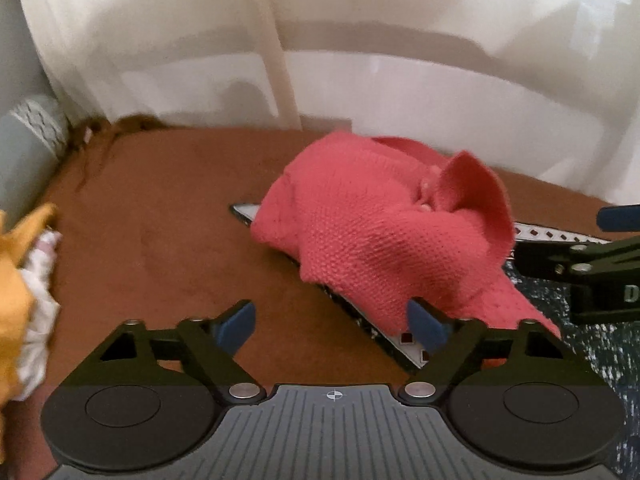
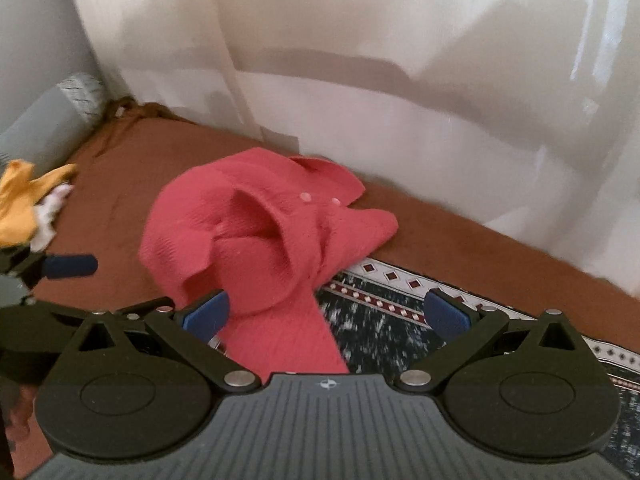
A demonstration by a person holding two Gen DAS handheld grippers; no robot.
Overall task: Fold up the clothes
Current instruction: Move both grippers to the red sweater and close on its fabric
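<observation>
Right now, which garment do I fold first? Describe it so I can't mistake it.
Start at the brown bedcover under the white curtain, then find the dark patterned mat on it. The pink knit shirt lies crumpled, partly across that mat. Unlike the yellow cloth far left, it is pink, buttoned, and directly ahead of both open jaws.

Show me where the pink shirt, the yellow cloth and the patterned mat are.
pink shirt (image 2: 256, 216): right wrist view, on its crumpled knit body.
yellow cloth (image 2: 18, 208): right wrist view, on its bunched middle at the left edge.
patterned mat (image 2: 376, 320): right wrist view, on its dark speckled field.
</observation>
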